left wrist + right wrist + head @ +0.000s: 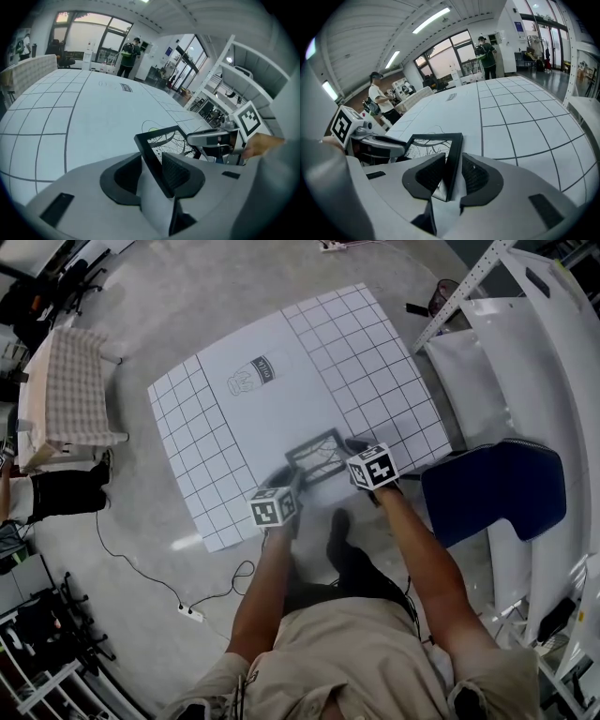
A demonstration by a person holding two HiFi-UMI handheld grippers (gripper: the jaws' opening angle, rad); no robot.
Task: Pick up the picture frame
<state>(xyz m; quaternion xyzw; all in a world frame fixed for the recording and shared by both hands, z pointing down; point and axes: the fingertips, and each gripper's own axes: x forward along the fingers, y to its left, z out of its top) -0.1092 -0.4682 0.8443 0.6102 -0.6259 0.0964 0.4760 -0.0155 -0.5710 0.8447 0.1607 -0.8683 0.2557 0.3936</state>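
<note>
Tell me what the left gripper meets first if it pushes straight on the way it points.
The picture frame: its black edge stands between the left gripper's open jaws; the mat probably lies just behind it.

I see a grey concrete floor [141, 549] with a white mat [281, 362] spread flat on it. The mat has a black grid down both sides and a plain middle band printed with a bottle drawing [251, 376]. The frame [319, 457] is at the mat's near edge; I can't tell if it lies flat. A cable [141, 568] runs across the bare floor to a power strip [192, 613]. A cloth-covered table [70, 395] stands left of the mat, a blue chair [497, 488] right.
</note>
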